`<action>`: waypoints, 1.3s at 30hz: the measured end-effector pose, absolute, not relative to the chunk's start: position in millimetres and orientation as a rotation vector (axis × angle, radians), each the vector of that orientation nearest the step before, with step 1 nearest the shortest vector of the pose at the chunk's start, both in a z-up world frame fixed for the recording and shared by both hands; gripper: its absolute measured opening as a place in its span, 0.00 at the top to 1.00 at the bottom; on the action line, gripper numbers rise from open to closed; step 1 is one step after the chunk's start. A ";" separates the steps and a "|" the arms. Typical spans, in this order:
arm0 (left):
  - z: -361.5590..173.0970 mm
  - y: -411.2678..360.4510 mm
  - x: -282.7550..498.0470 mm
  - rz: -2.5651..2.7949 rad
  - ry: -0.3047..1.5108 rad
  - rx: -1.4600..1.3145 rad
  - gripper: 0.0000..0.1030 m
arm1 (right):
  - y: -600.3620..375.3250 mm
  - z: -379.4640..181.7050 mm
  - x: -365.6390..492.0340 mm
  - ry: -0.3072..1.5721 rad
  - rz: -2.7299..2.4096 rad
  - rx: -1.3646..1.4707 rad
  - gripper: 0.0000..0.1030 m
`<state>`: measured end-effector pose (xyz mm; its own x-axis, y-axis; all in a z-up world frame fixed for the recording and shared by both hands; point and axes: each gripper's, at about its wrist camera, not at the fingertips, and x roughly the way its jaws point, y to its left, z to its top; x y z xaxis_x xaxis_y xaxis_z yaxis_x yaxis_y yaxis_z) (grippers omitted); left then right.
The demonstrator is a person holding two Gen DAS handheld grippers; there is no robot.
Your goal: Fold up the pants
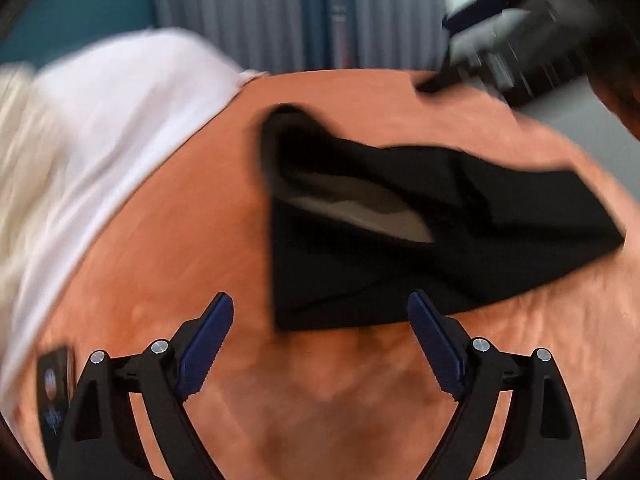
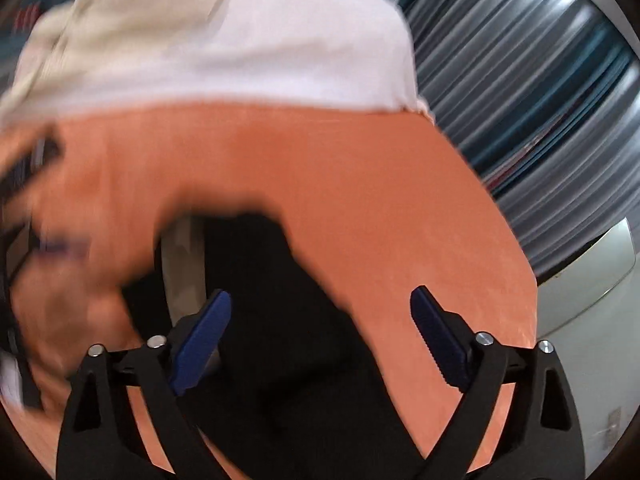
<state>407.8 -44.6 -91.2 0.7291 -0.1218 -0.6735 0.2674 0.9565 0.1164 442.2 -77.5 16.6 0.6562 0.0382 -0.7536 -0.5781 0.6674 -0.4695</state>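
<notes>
Black pants (image 1: 400, 240) lie folded in a rough wedge on the orange table (image 1: 180, 260), with a pale lining showing at the waistband. My left gripper (image 1: 320, 312) is open and empty, just short of the pants' near edge. The right gripper (image 1: 500, 52) shows blurred at the upper right in that view. In the right wrist view my right gripper (image 2: 320, 312) is open above the pants (image 2: 288, 340), holding nothing. The left gripper (image 2: 24, 208) is a dark blur at the left edge there.
A pile of white and cream cloth (image 1: 100, 120) lies on the table's left side and shows at the top of the right wrist view (image 2: 220, 40). A dark card (image 1: 54, 392) lies near the left edge. Grey curtains (image 2: 520, 100) hang beyond the table.
</notes>
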 end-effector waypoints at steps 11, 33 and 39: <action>-88.4 1.5 454.6 -0.094 0.730 -0.036 0.16 | -76.8 -74.5 489.1 1.034 0.454 -0.736 1.00; -83.6 142.8 487.9 0.174 0.789 -0.431 0.16 | -60.0 -67.2 396.7 1.004 0.553 -0.208 0.47; -57.0 136.6 501.2 0.137 0.710 -0.391 0.16 | -34.9 -85.5 443.0 1.005 0.404 -0.137 0.47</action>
<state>501.2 136.6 -57.0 0.7530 -0.0089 -0.6579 -0.2533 0.9189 -0.3023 443.0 -34.9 -85.5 0.4695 0.2664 -0.8418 -0.3908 0.9176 0.0725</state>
